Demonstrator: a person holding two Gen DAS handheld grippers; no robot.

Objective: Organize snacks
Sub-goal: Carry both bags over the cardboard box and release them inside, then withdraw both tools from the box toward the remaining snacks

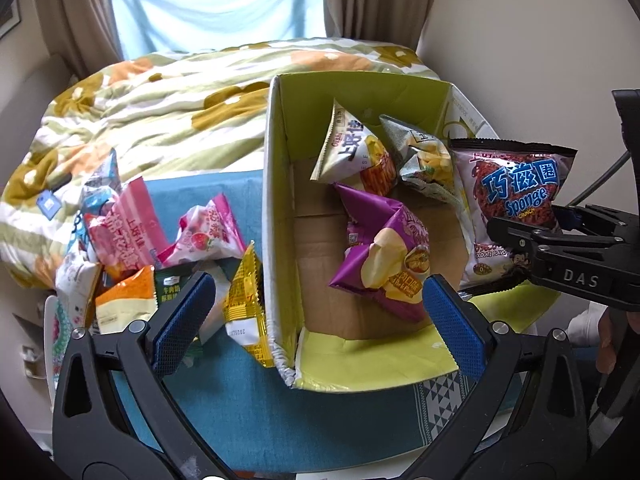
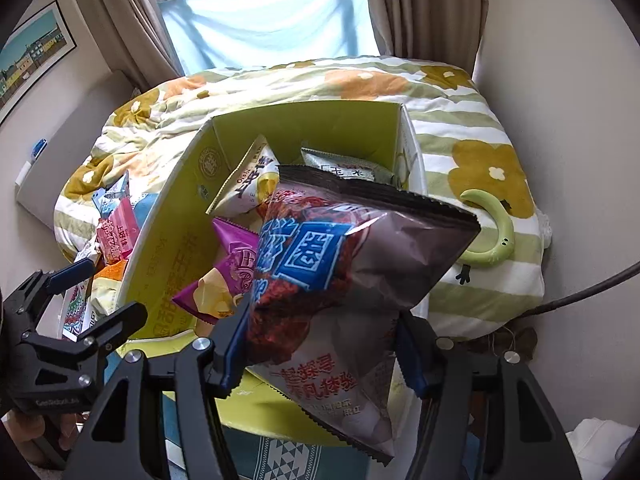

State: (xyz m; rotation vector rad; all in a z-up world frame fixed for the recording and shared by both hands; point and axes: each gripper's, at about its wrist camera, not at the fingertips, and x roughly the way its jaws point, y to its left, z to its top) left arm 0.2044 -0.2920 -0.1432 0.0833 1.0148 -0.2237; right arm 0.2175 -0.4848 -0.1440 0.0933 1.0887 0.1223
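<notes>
Right gripper (image 2: 320, 344) is clamped on the lower half of the Sponge Crunch bag (image 2: 340, 276), holding it upright over the right side of the green box (image 1: 360, 92), likely so it can drop in beside the purple chip bag (image 1: 384, 252) and the two white pouches already inside; left gripper (image 1: 316, 324) hangs wide and empty at the box's near-left corner, probably waiting its turn. Left wrist view alone shows the unsorted pile (image 1: 132, 240) on the blue cloth (image 1: 256, 408) left of the box, while right wrist view shows the pads biting the bag, plus a green curved thing (image 2: 496, 232) on the bedspread
</notes>
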